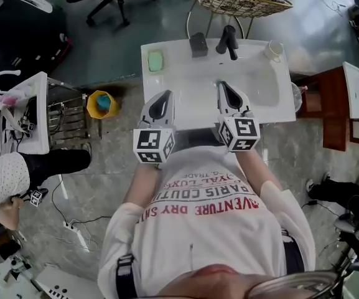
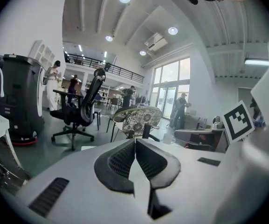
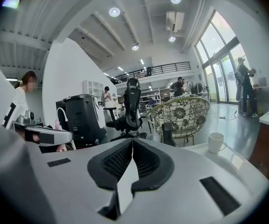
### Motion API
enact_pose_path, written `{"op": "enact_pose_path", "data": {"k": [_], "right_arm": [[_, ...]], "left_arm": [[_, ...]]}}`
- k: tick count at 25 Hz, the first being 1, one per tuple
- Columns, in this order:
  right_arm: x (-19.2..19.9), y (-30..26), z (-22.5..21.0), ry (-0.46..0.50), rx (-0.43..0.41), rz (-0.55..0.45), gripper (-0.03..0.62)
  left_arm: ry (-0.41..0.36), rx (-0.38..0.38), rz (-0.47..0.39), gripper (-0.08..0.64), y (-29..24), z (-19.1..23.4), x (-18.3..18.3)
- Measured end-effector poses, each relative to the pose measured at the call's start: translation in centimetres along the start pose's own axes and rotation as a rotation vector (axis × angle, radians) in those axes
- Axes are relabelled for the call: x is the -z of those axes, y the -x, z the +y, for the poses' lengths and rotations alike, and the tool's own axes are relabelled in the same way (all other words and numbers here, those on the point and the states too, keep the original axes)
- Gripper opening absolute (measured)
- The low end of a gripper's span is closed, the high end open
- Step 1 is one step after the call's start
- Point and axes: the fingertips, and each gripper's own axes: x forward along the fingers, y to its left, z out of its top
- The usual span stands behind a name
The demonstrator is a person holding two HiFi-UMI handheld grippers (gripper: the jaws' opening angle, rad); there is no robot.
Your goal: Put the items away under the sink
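Nothing's picked up yet, so I'd call this the very start. The green pad [image 1: 155,61] lies flat at the sink's [image 1: 185,95] 10 o'clock corner, long axis running 12 to 6. The dark block [image 1: 198,44] sits at 12 beside the faucet [image 1: 229,41], and the cup [image 1: 274,49] stands mouth-up at 2. The left gripper [image 1: 165,95] and right gripper [image 1: 224,86] hover over the near rim, both pressed together on nothing. Next move, I reckon: spread the left one, reach toward 12, and pinch the pad across its short side.
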Motion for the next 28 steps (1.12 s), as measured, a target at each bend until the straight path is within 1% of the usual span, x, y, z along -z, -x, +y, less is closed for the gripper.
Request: {"op": "enact_pose_path", "data": {"k": [4, 6, 9, 10, 11, 12, 13, 15, 18, 21, 24, 28], "right_arm": [[0.0, -4.8, -1.5, 0.007, -0.007, 0.008, 0.026], [0.7, -7.3, -1.7, 0.021, -0.030, 0.025, 0.026], [2.6, -10.2, -1.8, 0.034, -0.061, 0.079, 0.028], [3.3, -11.2, -1.8, 0.036, -0.069, 0.092, 0.038], [3.9, -12.2, -1.9, 0.037, -0.075, 0.098, 0.109], [4.5, -13.4, -1.9, 0.040, -0.078, 0.098, 0.204], [5.0, -14.6, -2.0, 0.045, -0.079, 0.097, 0.240], [6.1, -16.8, -2.5, 0.055, -0.074, 0.103, 0.283], [7.8, -19.7, -3.2, 0.065, -0.060, 0.112, 0.338], [8.7, -22.6, -3.6, 0.076, -0.042, 0.094, 0.381], [9.8, -24.9, -3.8, 0.095, -0.041, 0.107, 0.394], [11.5, -26.9, -4.1, 0.101, -0.028, 0.142, 0.397]], "left_arm": [[0.016, -0.062, 0.030, 0.028, -3.7, 1.9, 0.0], [0.043, -0.078, 0.009, 0.028, -5.0, 2.7, -0.1], [0.098, -0.081, -0.030, 0.028, -6.3, 3.5, 0.1], [0.108, -0.090, -0.035, 0.028, -6.7, 3.8, 0.3], [0.113, -0.102, -0.038, 0.028, -7.2, 4.3, 0.5], [0.117, -0.113, -0.042, 0.028, -7.8, 4.8, 0.7], [0.120, -0.121, -0.046, 0.028, -8.5, 5.2, 0.9], [0.130, -0.135, -0.044, 0.028, -9.6, 5.9, 1.6], [0.145, -0.156, -0.020, 0.028, -11.0, 6.7, 3.2], [0.145, -0.163, 0.001, 0.028, -12.2, 7.6, 4.4], [0.126, -0.162, 0.020, 0.028, -13.3, 8.3, 5.4], [0.139, -0.173, 0.050, 0.028, -13.9, 9.1, 6.6]]}}
